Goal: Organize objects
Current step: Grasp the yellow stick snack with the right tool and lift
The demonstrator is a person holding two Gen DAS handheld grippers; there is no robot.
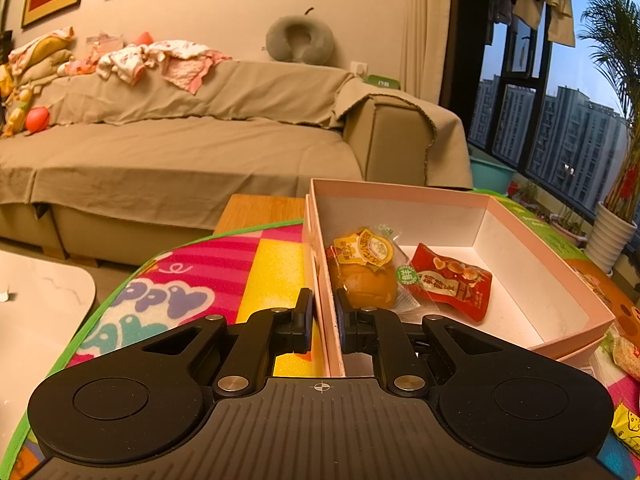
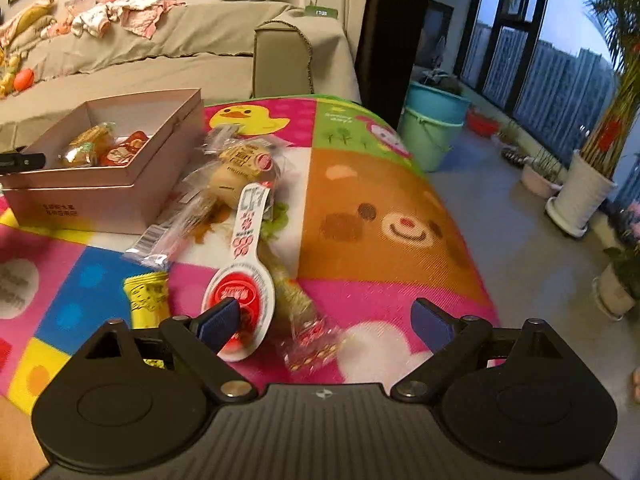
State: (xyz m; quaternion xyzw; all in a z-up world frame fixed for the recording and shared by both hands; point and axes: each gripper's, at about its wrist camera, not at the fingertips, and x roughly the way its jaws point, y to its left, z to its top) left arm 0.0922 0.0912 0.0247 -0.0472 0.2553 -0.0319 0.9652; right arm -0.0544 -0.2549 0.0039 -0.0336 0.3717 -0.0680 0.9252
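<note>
The left claw (image 1: pixel 323 316) was clamped on the near wall of a pink box (image 1: pixel 552 280), one pad outside the wall and one inside, the jaws drawn nearly together with only the cardboard between them. The box sat on a bright patterned play mat (image 1: pixel 192 280) covering the table, and held two snacks side by side on its floor: an orange bun in clear wrap (image 1: pixel 364 276) and, just right of it, a red packet (image 1: pixel 456 284). In the right wrist view the same box (image 2: pixel 120 184) stood at the far left of the mat (image 2: pixel 380 208). The right claw (image 2: pixel 326 322) hung wide open above the mat with nothing gripped; its left finger (image 2: pixel 218 322) overlapped the round end of a white paddle-shaped package with a red disc (image 2: pixel 244 280), whether touching it could not be told. Further loose snacks lay between that package and the box: a round pale bun in clear wrap (image 2: pixel 240 168), a long clear wrapper with a barcode (image 2: pixel 176 228), a small yellow packet (image 2: pixel 148 296) near the left finger, and a clear-wrapped bar (image 2: pixel 304 320) running under the paddle toward the claw (this frame was somewhat blurred, so labels were unreadable). A covered sofa (image 1: pixel 180 136) stood behind the table.
</note>
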